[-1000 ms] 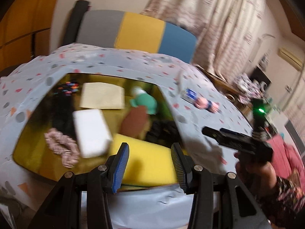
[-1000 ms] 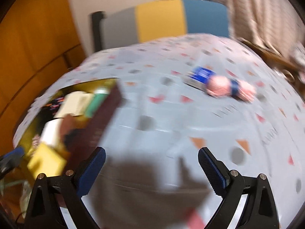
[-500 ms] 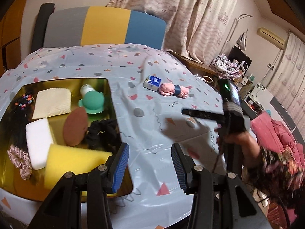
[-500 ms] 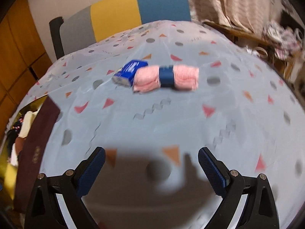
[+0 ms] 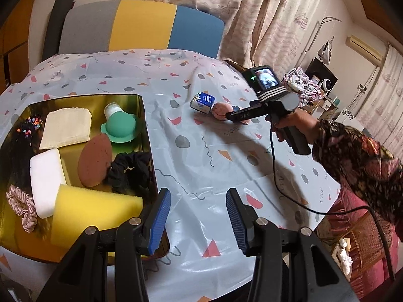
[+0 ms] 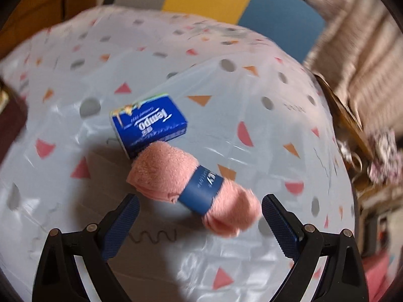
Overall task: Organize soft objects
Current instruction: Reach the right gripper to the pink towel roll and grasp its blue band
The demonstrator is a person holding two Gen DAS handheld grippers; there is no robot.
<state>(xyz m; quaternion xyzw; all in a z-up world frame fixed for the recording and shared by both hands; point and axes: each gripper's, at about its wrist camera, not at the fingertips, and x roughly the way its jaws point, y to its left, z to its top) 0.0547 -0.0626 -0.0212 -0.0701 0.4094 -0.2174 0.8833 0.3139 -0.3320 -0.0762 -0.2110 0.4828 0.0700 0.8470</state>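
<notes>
Pink rolled towel (image 6: pixel 194 181) with a blue paper band lies on the patterned tablecloth (image 6: pixel 252 100), one end touching a blue Tempo tissue pack (image 6: pixel 148 123). Right gripper (image 6: pixel 200 222) hangs over the towel, jaws spread wide, nothing between the pads, towel just beyond the fingertips. Left gripper (image 5: pixel 197 222) open partway and empty, over the cloth beside the gold tray (image 5: pixel 141 100). Tray holds yellow sponge (image 5: pixel 95 211), white sponge (image 5: pixel 45 176), brown oval pad (image 5: pixel 94 159), black scrunchie (image 5: pixel 131 168), pink scrunchie (image 5: pixel 21 207), cream cloth (image 5: pixel 66 128), green silicone piece (image 5: pixel 121 127). Person's hand (image 5: pixel 294 125) in a floral sleeve grips the right tool's handle.
</notes>
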